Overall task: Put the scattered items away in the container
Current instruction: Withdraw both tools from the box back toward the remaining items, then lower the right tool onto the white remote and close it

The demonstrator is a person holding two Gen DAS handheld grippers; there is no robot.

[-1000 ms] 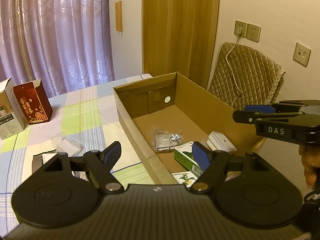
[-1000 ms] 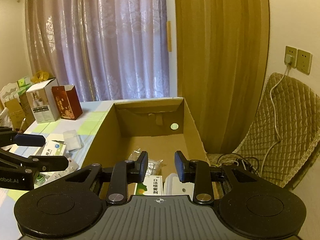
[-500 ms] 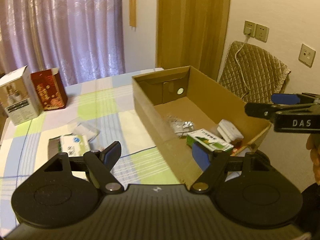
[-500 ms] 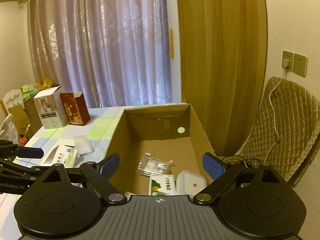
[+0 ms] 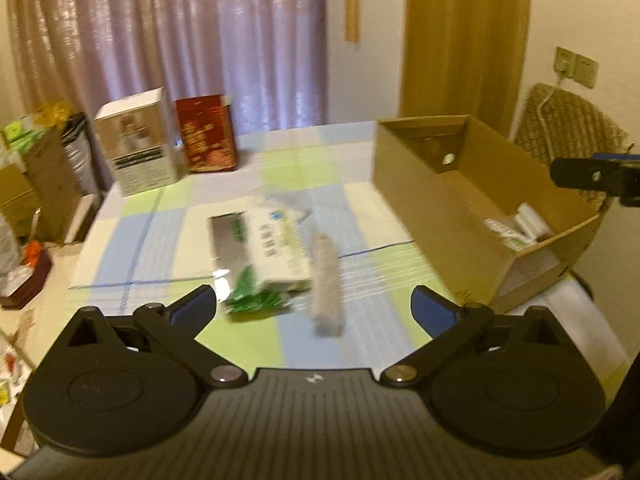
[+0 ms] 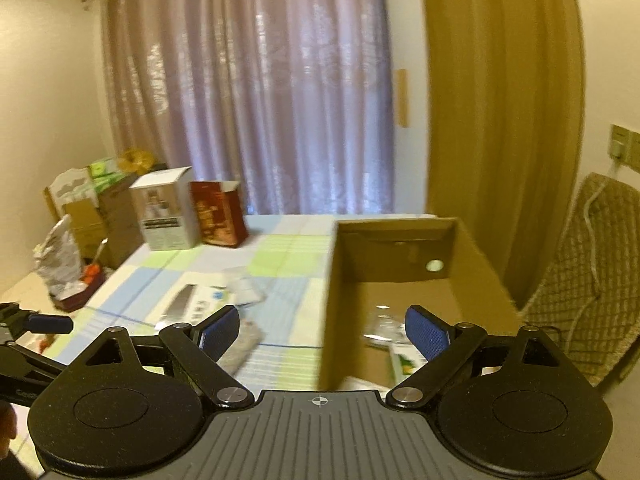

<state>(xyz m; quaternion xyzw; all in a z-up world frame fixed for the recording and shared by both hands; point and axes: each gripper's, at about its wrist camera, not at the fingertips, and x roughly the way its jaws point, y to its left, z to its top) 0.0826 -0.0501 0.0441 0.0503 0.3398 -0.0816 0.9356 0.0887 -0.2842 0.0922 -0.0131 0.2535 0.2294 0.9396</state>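
Cardboard box (image 5: 448,208) at right of worktop (image 5: 168,216), open top; inside: white case (image 5: 530,220), green-white packet (image 5: 506,232), crinkled clear bag (image 6: 380,330). Left outside on checked cloth: white-green carton (image 5: 276,248) over silver pack (image 5: 228,240), green sachet (image 5: 254,300) beside, pale tube (image 5: 326,284) just right of carton. My left gripper (image 5: 314,306) above these, jaws spread, empty. My right gripper (image 6: 322,330) over box's near corner, jaws spread, empty.
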